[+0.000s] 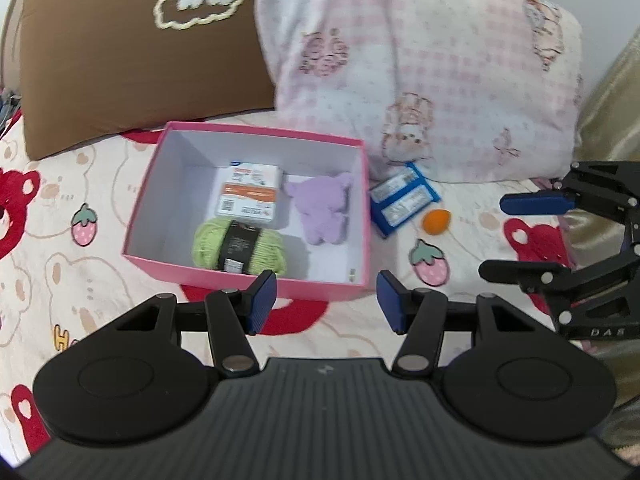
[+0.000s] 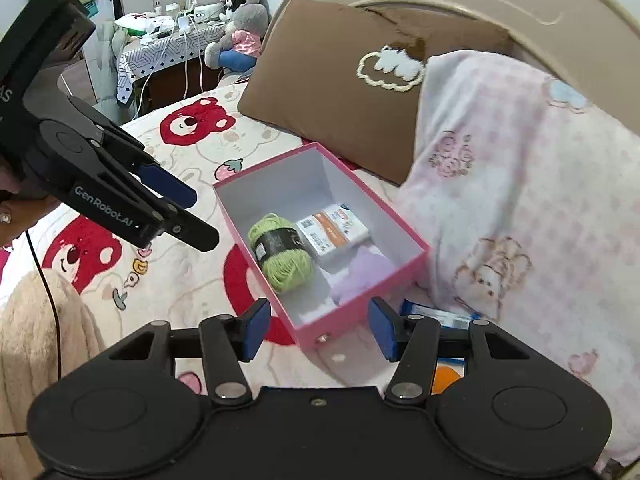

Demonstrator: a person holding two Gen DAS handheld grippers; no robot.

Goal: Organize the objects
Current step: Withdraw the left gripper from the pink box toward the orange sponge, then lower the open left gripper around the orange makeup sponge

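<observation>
Though fuzzy, yarn ball [image 1: 239, 249] oval

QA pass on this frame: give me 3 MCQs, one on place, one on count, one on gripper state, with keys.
1. Where is the blue packet?
A) in the pink box
B) on the bedspread beside the box
C) on the brown pillow

2. How many items lie inside the pink box?
A) one
B) three
C) five

3. What is the left gripper holding?
A) nothing
B) yarn
C) the box

Key: 1 B, it lies outside the box's wall. 2 B, green yarn ball, white-and-orange carton, purple plush. 3 A, nothing sits between its pads.
</observation>
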